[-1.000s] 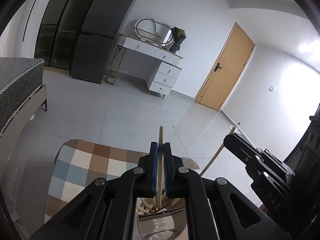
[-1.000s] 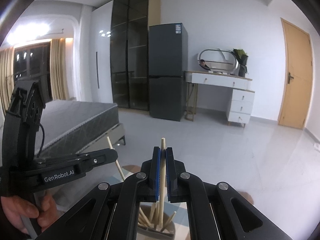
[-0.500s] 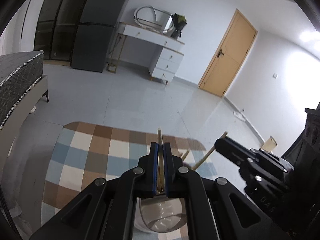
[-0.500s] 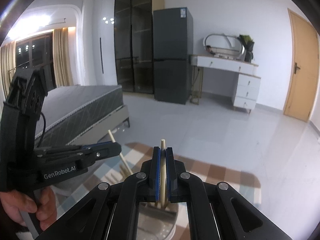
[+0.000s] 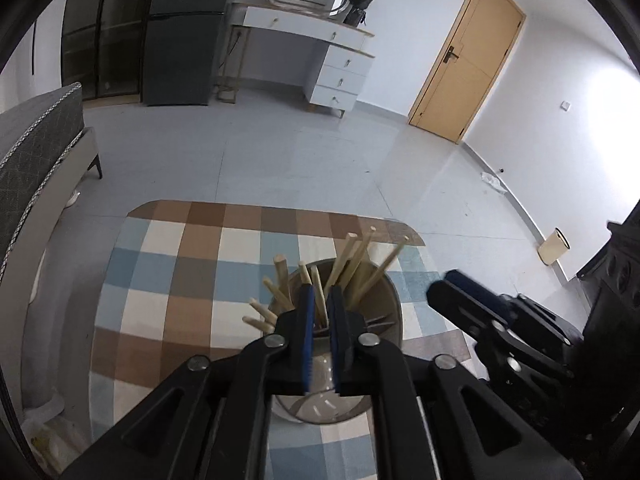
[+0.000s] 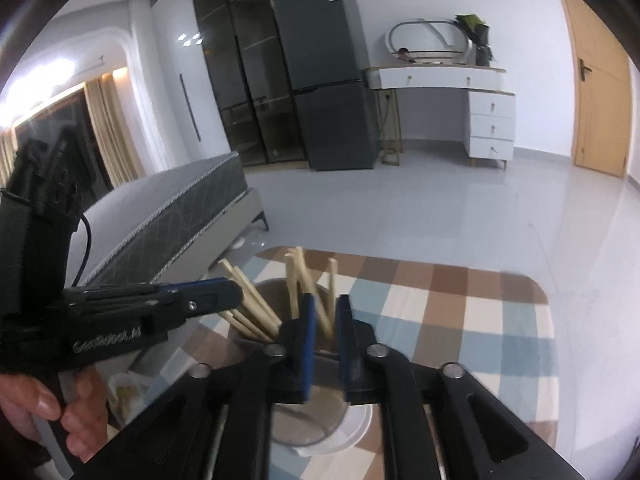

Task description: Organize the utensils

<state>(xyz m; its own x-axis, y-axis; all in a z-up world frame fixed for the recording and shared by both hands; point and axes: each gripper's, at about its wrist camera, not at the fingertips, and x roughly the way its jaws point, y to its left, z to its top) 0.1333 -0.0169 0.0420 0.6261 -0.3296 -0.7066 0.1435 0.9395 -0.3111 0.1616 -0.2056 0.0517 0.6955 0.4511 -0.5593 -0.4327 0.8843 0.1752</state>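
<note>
A grey round holder [image 5: 394, 300] [image 6: 270, 286] stands on a table with a checked cloth [image 5: 180, 280] [image 6: 460, 320] and holds several wooden chopsticks [image 5: 352, 264] [image 6: 296, 276]. My left gripper [image 5: 321, 300] hangs right over the holder's mouth. Its jaws are opening, and one chopstick stands loose in the narrow gap. My right gripper [image 6: 326, 304] is over the same holder with its jaws opening wider, a chopstick standing free between the blue pads. In each wrist view the other gripper shows from the side, the right gripper [image 5: 460, 284] at right and the left gripper [image 6: 224, 292] at left.
A hand [image 6: 48, 408] grips the left tool's handle. Beyond the table lies grey tiled floor, with a bed [image 6: 180, 208] at left, a dark fridge [image 6: 328, 92], a white dressing table [image 6: 448, 80] and a wooden door [image 5: 468, 60] at the back.
Both grippers have sunk toward the holder and tipped downward. Their jaws, shut on a chopstick each before, now stand parted, and both chopsticks have dropped in among the others.
</note>
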